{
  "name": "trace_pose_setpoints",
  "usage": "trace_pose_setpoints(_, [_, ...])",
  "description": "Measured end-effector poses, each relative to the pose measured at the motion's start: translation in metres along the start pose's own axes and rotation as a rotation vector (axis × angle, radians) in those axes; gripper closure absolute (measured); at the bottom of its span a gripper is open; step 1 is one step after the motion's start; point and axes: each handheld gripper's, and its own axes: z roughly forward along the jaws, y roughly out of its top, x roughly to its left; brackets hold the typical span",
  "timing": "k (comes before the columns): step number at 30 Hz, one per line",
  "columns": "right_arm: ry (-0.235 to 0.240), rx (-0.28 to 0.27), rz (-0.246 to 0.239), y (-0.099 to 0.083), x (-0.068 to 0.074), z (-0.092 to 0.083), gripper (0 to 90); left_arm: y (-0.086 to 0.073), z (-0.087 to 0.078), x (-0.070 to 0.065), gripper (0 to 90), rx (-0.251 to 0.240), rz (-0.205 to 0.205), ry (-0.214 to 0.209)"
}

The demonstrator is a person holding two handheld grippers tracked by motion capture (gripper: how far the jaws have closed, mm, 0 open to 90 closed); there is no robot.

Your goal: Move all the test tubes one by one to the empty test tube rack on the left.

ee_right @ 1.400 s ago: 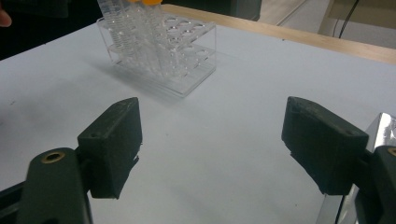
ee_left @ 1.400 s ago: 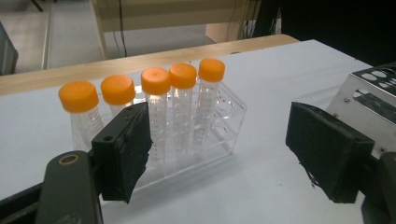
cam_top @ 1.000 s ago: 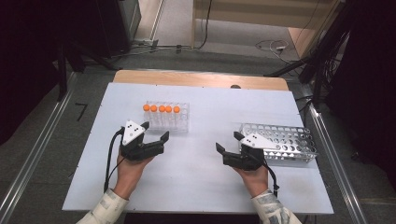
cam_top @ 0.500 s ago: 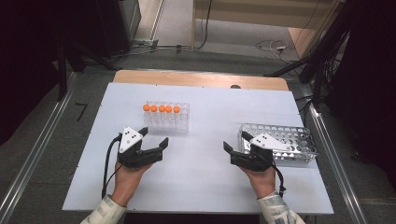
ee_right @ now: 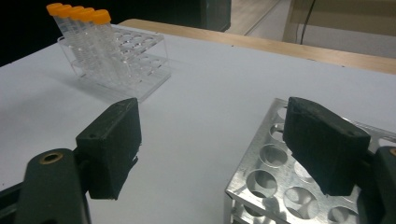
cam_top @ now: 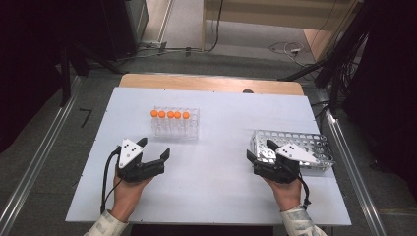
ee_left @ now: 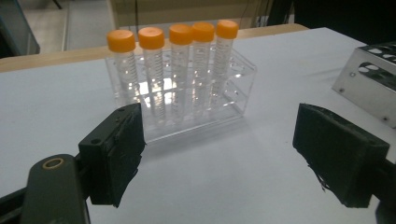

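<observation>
Grippers drawn back toward the near table edge since a second ago: left gripper (cam_top: 156,156) and right gripper (cam_top: 258,150) both stand wide open and empty. Five orange-capped tubes (ee_left: 173,70) remain upright in the clear rack (cam_top: 176,125), well apart from the empty metal rack (cam_top: 295,147), so the transfer appears not yet begun.

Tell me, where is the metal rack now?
In the high view the metal rack lies at the table's right side, just beyond the right hand-held gripper, apart from the clear rack.

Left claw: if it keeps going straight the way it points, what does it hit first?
Probably the clear rack holding the five orange-capped tubes. It stands straight ahead of the open left claw, with bare table between; depth is uncertain.
</observation>
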Motion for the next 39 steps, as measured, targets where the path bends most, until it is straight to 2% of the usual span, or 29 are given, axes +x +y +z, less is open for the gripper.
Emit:
trace_pose_setpoints(11, [-0.043, 0.005, -0.001, -0.007, -0.012, -0.010, 17.6, -0.006, -0.006, 0.015, 16.8, -0.006, -0.038, 0.049])
trace_pose_setpoints(29, [-0.100, 0.014, 0.015, -0.016, -0.031, -0.026, 17.7, -0.014, -0.016, 0.033, 16.9, -0.005, -0.062, 0.103])
trace_pose_setpoints(39, [-0.131, 0.016, 0.031, -0.021, -0.039, -0.034, 17.9, -0.017, -0.020, 0.037, 17.0, -0.010, -0.064, 0.122])
